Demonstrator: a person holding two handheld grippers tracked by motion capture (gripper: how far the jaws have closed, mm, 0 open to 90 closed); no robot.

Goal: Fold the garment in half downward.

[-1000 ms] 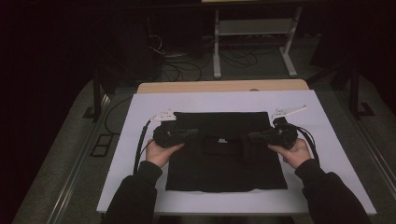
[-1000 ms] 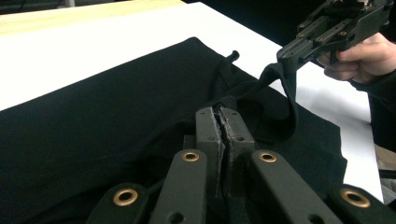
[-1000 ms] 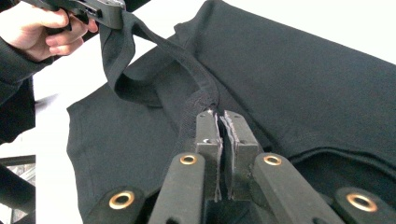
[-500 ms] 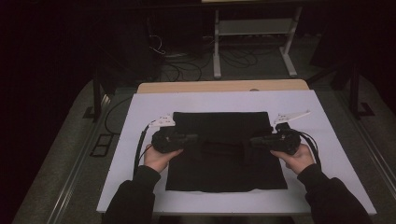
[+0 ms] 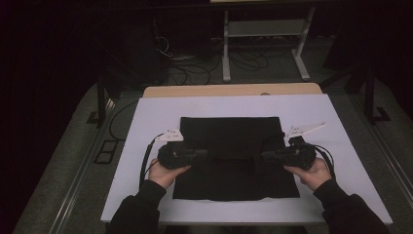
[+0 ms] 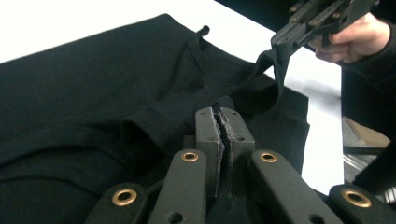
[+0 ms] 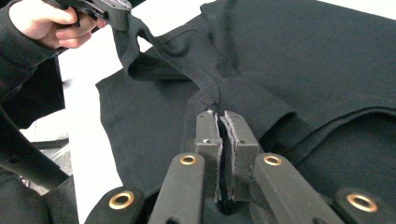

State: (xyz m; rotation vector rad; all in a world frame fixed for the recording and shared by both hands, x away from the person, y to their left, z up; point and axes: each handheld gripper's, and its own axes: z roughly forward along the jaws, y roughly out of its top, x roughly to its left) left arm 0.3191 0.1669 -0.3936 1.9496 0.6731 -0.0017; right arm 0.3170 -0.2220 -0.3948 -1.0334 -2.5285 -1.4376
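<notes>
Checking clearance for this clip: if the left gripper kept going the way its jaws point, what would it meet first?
Beyond the black garment clamped in its jaws, the left gripper points at the right gripper; the raised fabric between them probably comes first.

Black tool [image 6: 224, 135] jaws with brass rivets; dark knit sleeves [image 5: 141, 207].

The garment [image 5: 234, 156] is matt black knit cloth, finely ribbed. The desk [image 5: 146, 126] is smooth, matt white. Each claw [image 6: 223, 122] is matt dark plastic with brass-coloured rivets.

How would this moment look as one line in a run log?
left gripper: shut on black garment | right gripper: shut on black garment | garment: partly folded on white table
</notes>
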